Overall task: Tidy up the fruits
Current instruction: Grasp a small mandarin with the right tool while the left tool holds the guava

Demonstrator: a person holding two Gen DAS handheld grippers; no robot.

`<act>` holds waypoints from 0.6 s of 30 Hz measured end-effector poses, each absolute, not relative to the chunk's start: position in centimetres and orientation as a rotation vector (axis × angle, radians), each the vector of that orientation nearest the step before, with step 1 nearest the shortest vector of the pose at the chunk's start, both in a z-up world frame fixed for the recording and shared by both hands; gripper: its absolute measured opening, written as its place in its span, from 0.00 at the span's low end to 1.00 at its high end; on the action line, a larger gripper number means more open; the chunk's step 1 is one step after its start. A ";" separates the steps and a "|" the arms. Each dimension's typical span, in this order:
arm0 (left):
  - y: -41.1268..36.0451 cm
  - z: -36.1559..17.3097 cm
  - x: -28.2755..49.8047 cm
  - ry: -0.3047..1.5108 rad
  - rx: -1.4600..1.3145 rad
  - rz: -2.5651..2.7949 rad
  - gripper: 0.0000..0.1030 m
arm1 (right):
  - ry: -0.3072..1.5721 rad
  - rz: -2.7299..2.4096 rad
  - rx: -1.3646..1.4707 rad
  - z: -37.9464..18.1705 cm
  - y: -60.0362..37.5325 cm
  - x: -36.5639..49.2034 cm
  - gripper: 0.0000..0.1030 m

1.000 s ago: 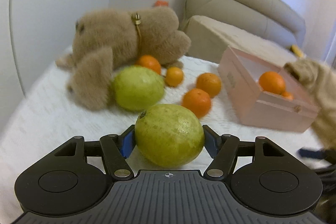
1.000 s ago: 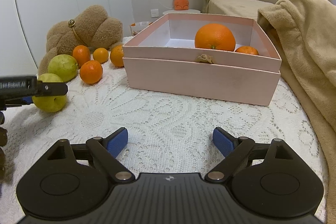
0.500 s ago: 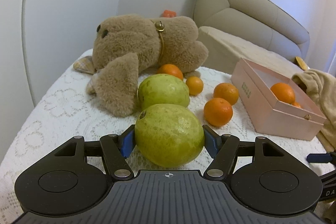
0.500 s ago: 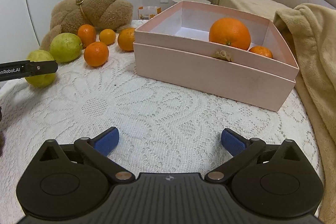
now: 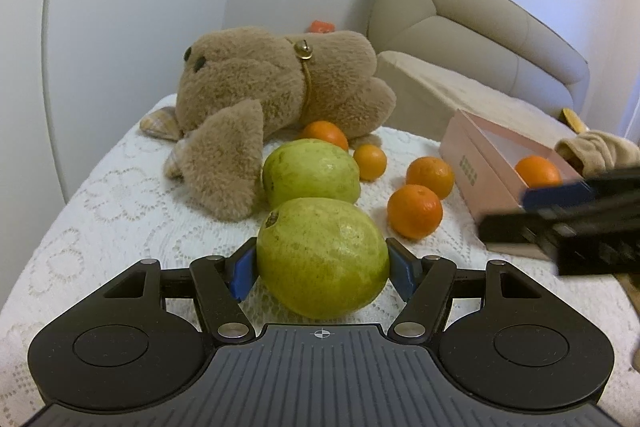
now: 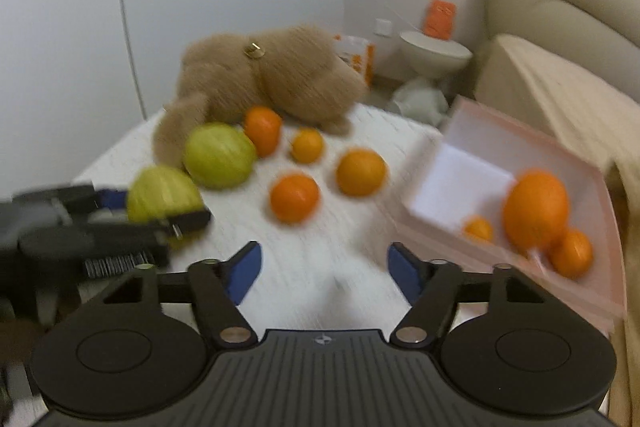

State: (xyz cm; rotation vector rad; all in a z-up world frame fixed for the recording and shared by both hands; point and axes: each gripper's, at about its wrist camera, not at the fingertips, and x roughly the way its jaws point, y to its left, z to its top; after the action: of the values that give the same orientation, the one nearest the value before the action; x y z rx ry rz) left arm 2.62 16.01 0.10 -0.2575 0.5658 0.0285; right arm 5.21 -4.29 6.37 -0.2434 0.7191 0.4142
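- Two green guavas: one [image 5: 323,255] clamped between the blue pads of the left gripper [image 5: 322,269], low over the lace cloth [image 5: 100,211]; the second guava [image 5: 311,175] lies just behind it, touching the plush dog's ear.
- Four loose oranges on the cloth: one [image 5: 325,134] against the plush dog, a small one [image 5: 370,162] beside it, and two [image 5: 430,171] [image 5: 415,211] nearer the box.
- One pink box [image 6: 512,211], open-topped, to the right of the loose fruit; it contains a large orange [image 6: 536,209] and two small ones [image 6: 478,230] [image 6: 570,253].
- One right gripper [image 6: 323,269], jaws spread apart and holding nothing, above the cloth; this view is blurred.
- One plush dog [image 5: 280,99], brown, lying on its side behind the fruit.
- One beige blanket [image 5: 596,151] at the box's far side.
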 end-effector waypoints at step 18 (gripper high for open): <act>16.1 0.1 2.6 0.566 -0.269 0.025 0.69 | 0.929 0.432 -0.227 3.3 0.6 13.6 0.41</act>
State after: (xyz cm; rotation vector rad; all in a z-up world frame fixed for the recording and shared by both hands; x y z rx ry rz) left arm 2.59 16.11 0.09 -0.2695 0.5660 0.0247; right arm 13.58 0.63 3.29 -0.2273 0.9287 0.4317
